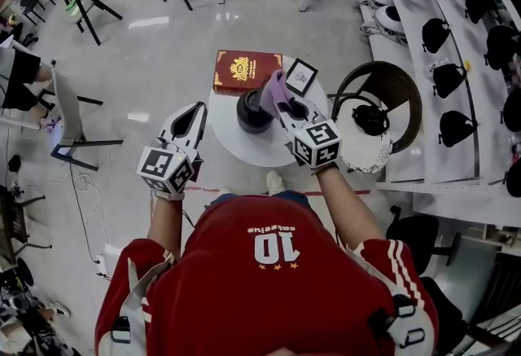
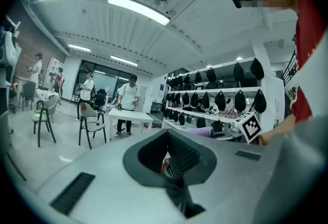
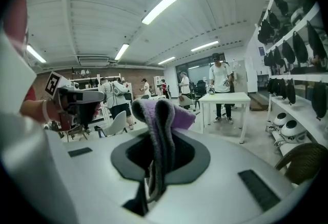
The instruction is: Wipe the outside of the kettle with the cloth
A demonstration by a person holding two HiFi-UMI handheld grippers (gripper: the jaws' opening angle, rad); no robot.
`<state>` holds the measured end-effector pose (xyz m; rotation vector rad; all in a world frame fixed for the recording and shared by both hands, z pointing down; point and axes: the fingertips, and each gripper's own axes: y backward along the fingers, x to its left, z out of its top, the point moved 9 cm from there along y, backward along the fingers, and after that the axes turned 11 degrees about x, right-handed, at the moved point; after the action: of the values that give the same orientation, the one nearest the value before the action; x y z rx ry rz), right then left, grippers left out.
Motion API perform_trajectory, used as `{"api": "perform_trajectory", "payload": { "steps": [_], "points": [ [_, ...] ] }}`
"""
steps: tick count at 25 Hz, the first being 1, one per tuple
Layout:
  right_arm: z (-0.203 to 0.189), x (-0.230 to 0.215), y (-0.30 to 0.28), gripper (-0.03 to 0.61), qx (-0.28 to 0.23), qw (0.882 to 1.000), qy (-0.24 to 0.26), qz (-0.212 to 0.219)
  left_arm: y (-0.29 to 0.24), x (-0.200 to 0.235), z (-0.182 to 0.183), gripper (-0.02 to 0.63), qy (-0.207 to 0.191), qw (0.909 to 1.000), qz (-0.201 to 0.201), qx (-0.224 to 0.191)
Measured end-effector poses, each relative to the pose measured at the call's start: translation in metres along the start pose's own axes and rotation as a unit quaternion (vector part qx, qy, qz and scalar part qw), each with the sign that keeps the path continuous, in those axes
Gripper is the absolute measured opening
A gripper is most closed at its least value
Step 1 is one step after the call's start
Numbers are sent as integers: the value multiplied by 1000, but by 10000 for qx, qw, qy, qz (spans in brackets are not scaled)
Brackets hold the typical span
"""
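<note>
Squat black kettle (image 1: pixel 253 113) sits mid round white desk (image 1: pixel 244 151), and the right gripper (image 1: pixel 282 104) is just beside its right flank, fingers clamped on a fuzzy purple cloth (image 1: pixel 274 90) that seems to touch it. Left gripper (image 1: pixel 192 116) is off at the desk's left edge, fingers together, empty. Red hardback book (image 1: pixel 247 71) and small framed card (image 1: pixel 301 76) crowd the far side, so I'd wipe the near side first.

Both arms out front, elbows bent: left forearm (image 1: pixel 165 220), right forearm (image 1: pixel 352 201), both bare. Left gripper (image 1: pixel 196 112) sits low on the left, tip angled in toward centre, jaws closed on each other with nothing between them. Right gripper (image 1: pixel 283 104) reaches further forward, tip angled in leftward, jaws clamped on the purple cloth (image 3: pixel 160 115), which bunches up above the tips
</note>
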<state>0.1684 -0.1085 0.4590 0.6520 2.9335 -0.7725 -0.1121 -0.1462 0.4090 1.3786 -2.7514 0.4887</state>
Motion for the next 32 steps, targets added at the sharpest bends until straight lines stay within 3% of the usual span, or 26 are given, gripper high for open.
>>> {"api": "perform_trajectory", "payload": {
  "steps": [16,22,32],
  "points": [
    [-47,-109,-8,49,335,9994,32,-19,-64,-42,8,8,-64,9991,417,98],
    [-69,-128,-36,48,664,9961,396,417,-69,-54,5,8,-28,9966,795,227],
    [-121,-142,-94,46,1371,9809,750,1158,-57,-64,-13,8,204,9884,1463,341]
  ]
}}
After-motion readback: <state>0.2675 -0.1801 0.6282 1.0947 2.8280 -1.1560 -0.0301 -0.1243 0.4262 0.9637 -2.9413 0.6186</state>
